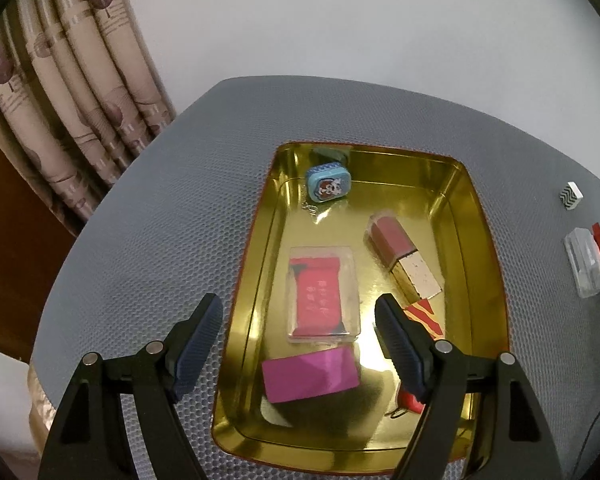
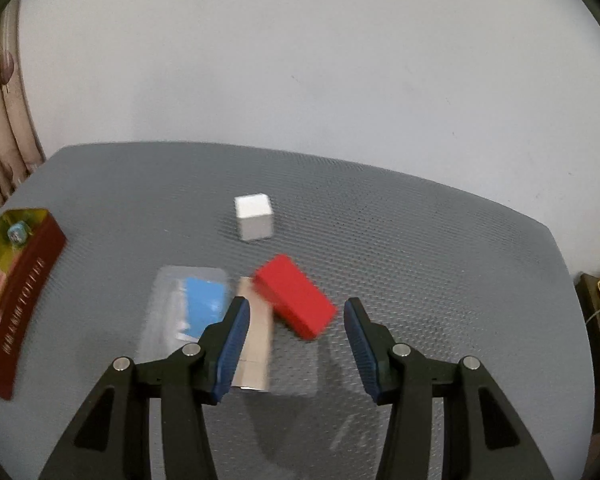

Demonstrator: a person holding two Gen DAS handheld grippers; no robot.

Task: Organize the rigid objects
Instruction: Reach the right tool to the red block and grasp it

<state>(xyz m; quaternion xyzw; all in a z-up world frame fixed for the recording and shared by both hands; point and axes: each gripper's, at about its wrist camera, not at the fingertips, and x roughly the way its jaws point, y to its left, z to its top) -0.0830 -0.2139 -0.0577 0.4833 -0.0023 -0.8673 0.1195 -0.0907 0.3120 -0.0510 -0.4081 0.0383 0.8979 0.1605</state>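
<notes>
Currently, per view:
Left tongs (image 1: 298,334): spread wide, nothing between the fingers, hovering over the near end of the gold tin tray (image 1: 486,240).
Tray: sits on the grey mesh tabletop (image 1: 148,232), gold inside, dark red outside wall with lettering in the right wrist view.
Tray contents: small blue tin (image 1: 328,184) at the far end; clear case with red card (image 1: 322,294) mid-tray; magenta box (image 1: 311,374) just nearer than that case; dark red and white box (image 1: 404,260) lying diagonal on the right side; red/yellow striped piece (image 1: 424,314) and a small red item (image 1: 410,400) partly hidden behind the right finger.
Right tongs (image 2: 296,346): spread, not gripping anything, above the tabletop with the red block (image 2: 296,296) just ahead between the fingertips.
Red block: on the tabletop, outside the tray, angled; blurred.
Beside it: clear case with blue card (image 2: 188,308) to the left, a beige flat piece (image 2: 254,344) between them, partly behind the left finger.
White cube (image 2: 254,216): farther back, apart from the rest.
Background: curtain (image 1: 72,92) at left, plain wall (image 2: 300,60).
</notes>
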